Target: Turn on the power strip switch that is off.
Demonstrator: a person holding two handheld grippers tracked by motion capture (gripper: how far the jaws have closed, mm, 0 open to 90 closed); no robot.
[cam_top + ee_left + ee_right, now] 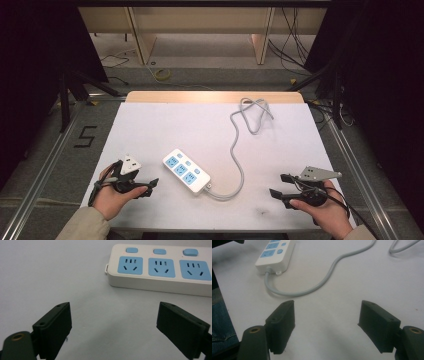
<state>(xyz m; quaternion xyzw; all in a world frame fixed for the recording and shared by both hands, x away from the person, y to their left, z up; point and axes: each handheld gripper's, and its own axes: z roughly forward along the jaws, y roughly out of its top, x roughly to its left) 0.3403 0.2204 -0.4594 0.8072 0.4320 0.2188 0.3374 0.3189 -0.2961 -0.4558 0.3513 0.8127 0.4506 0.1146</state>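
Observation:
A white power strip [186, 171] with three blue sockets lies slantwise near the middle front of the white table [165, 125]. Its grey cable [241, 155] curves right, then runs back to a loose loop [255, 112] near the far edge. My left gripper [145, 184] is held just left of the strip, open and empty. In the left gripper view the jaws [113, 325] stand wide apart, with the strip [162, 267] ahead to the right. My right gripper [280, 185] hovers at the front right, open with nothing in it. Its own view [327, 320] looks toward the cable [329, 275] and the strip's cable end [274, 255].
Metal rails [42, 175] run along both sides of the table. A taped "5" [86, 136] marks the floor at the left. Wooden furniture legs [140, 35] and loose cables [162, 74] lie beyond the far edge. A blue-jeaned leg [222, 320] shows at the table's near edge.

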